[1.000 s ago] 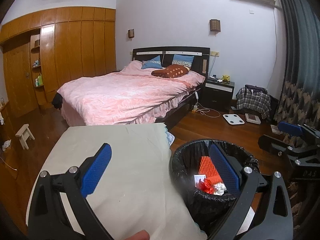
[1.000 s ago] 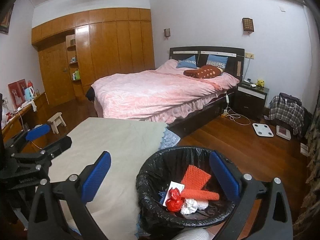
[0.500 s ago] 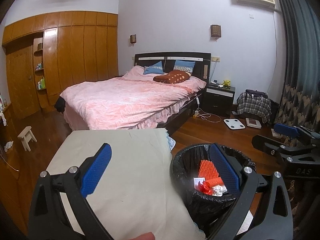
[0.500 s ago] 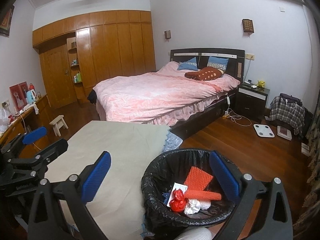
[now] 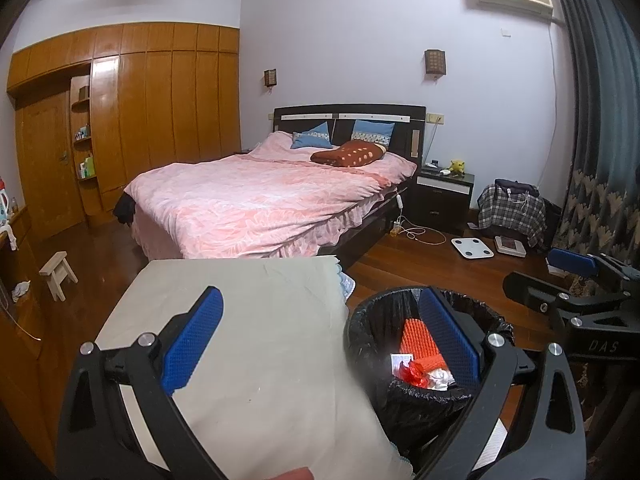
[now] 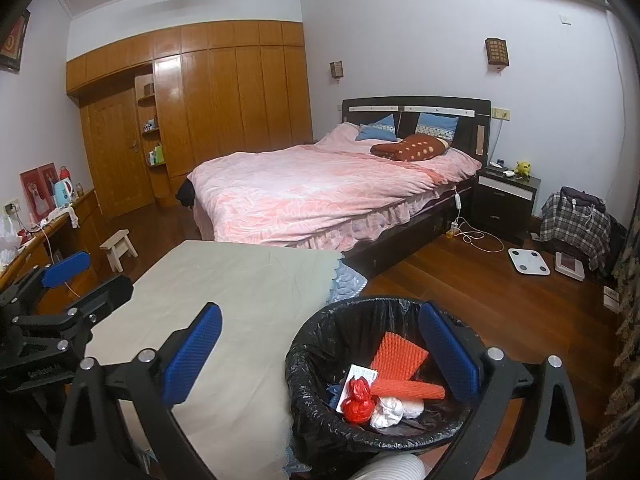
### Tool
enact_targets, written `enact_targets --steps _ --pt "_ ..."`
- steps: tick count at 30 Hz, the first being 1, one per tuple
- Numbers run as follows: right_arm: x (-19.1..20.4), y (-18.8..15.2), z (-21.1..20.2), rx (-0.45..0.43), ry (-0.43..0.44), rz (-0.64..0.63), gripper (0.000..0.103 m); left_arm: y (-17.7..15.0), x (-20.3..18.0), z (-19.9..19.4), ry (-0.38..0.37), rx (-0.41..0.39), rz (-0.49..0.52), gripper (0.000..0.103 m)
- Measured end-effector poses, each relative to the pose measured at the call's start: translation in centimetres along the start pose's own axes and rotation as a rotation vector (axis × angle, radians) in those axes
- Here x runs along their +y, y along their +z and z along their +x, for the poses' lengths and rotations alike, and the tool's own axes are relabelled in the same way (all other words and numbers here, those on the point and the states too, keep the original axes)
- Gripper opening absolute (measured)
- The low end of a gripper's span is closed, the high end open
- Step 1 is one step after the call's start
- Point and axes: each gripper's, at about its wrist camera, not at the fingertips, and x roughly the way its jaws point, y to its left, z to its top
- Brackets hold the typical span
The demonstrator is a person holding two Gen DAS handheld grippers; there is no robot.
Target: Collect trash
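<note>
Bedroom table (image 5: 256,320), trash in bin (image 6: 320,364), both tongs empty, spread

Dim, even indoor light; strong fisheye bending, dark vignetted corners

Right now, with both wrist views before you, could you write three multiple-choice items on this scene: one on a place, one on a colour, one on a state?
1. Where does the black-lined round trash bin stand?
A. on the pink-covered bed
B. on the wooden floor beside the cloth-covered table
C. on the dark nightstand

2. What colour is the ribbed foam netting in the bin?
A. orange
B. green
C. white

3. How is the right tool?
A. shut on the netting
B. shut and empty
C. open and empty

Answers: B, the bin stands by the table's edge; A, it is orange; C, its blue pads stand wide apart with nothing between them.
</note>
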Motion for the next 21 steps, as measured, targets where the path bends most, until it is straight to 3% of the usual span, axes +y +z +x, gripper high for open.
enact_targets --steps 21 --pt "0.2 -0.27 0.23 0.005 -0.001 0.0 0.097 -0.33 0.16 -0.06 0.001 0.005 0.002 0.096"
